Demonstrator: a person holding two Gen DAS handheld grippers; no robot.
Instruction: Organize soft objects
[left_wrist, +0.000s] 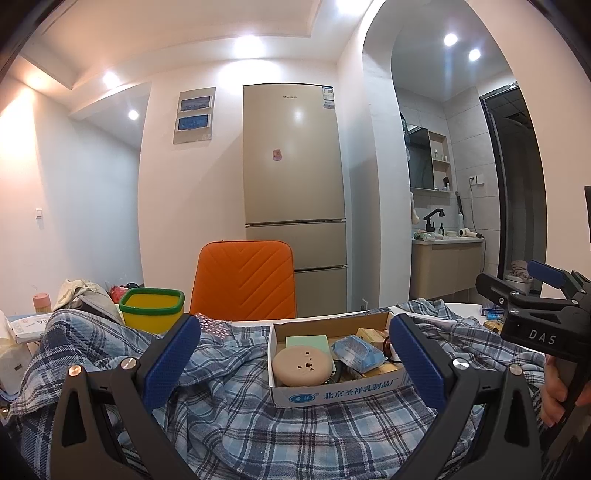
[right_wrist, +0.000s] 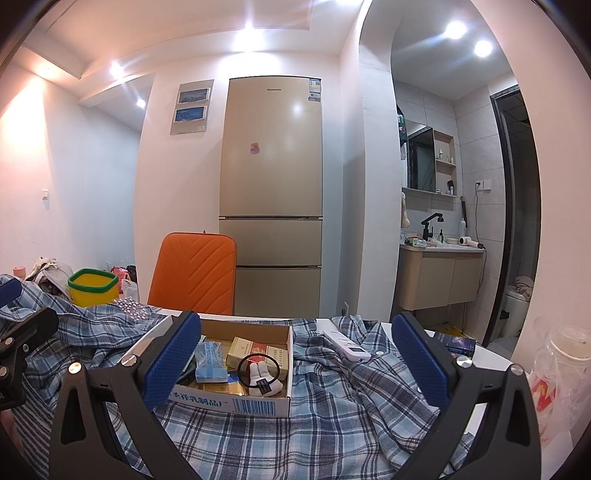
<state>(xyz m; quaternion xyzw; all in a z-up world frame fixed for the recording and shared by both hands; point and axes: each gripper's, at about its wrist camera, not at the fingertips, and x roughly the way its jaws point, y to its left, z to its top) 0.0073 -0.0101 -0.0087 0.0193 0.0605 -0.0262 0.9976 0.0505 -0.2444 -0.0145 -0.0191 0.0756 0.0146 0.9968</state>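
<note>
Two grippers hover wide open over a rumpled plaid shirt (left_wrist: 258, 417) that covers the table, and neither holds anything. Left to right: the left gripper (left_wrist: 295, 365) faces a cardboard box (left_wrist: 332, 397) resting on the cloth near the table's far edge; the right gripper (right_wrist: 295, 363) straddles the box's right half, and a white remote (right_wrist: 347, 345) lies on the shirt towards the far right corner. Pulling the shirt now would probably drag or tip the box and slide the remote off. A hair tie (right_wrist: 258, 371) inside may snag, though I can't tell how loosely it sits.
</note>
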